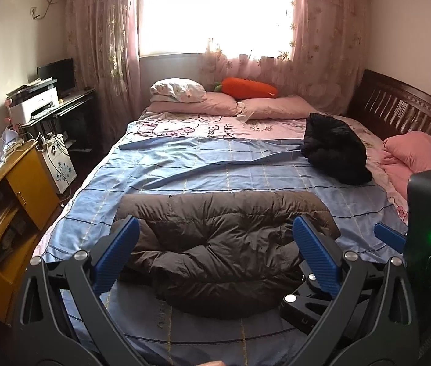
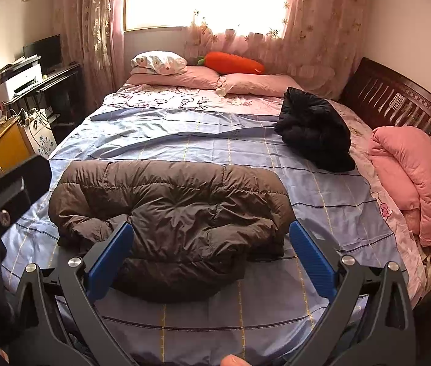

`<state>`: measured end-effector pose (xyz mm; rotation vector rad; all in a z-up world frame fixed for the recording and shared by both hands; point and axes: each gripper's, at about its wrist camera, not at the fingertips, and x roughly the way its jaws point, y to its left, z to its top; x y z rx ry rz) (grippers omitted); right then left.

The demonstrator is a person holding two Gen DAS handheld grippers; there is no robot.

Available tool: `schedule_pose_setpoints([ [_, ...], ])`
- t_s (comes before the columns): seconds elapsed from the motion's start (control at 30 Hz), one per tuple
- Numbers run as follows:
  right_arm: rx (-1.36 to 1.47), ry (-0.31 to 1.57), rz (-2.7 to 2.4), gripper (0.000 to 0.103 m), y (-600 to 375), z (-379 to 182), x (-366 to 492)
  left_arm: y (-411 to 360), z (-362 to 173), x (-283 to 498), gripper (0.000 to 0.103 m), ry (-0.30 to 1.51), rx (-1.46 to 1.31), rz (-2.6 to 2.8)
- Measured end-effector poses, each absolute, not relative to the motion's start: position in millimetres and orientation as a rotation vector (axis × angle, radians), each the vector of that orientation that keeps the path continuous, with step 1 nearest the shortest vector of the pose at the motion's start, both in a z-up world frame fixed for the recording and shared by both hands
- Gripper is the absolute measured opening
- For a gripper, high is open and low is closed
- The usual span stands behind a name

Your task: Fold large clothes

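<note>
A brown puffer jacket (image 1: 224, 244) lies folded into a thick bundle on the blue checked sheet (image 1: 215, 164) near the bed's front edge; it also shows in the right wrist view (image 2: 172, 213). My left gripper (image 1: 215, 238) is open and empty, held above the bundle's near side. My right gripper (image 2: 212, 244) is open and empty, also above the bundle's near edge. The right gripper's body (image 1: 429, 228) shows at the right of the left wrist view. A black jacket (image 2: 313, 128) lies crumpled at the bed's far right.
Pink pillows (image 2: 203, 79) and an orange carrot plush (image 2: 233, 62) lie at the far side under the window. A folded pink quilt (image 2: 413, 177) sits against the dark wooden headboard (image 2: 398, 103) on the right. A yellow cabinet (image 1: 8, 201) and a desk with a printer (image 1: 35, 103) stand left.
</note>
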<state>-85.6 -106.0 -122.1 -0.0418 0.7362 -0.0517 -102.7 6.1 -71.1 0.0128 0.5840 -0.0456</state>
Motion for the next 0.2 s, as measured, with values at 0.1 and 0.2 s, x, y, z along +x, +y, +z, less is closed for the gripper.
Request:
schedule_pose_setpoints([
  [0.1,-0.049,0.737,-0.047,0.102,-107.8,-123.3,-84.6,4.4,-71.3,-102.1,0.101,0.586,0.025,-0.035],
  [0.2,-0.049,0.739,-0.039,0.102,-109.2,-124.1,-83.8,4.8,-71.2,-101.7,0.101,0.588,0.017,-0.037],
])
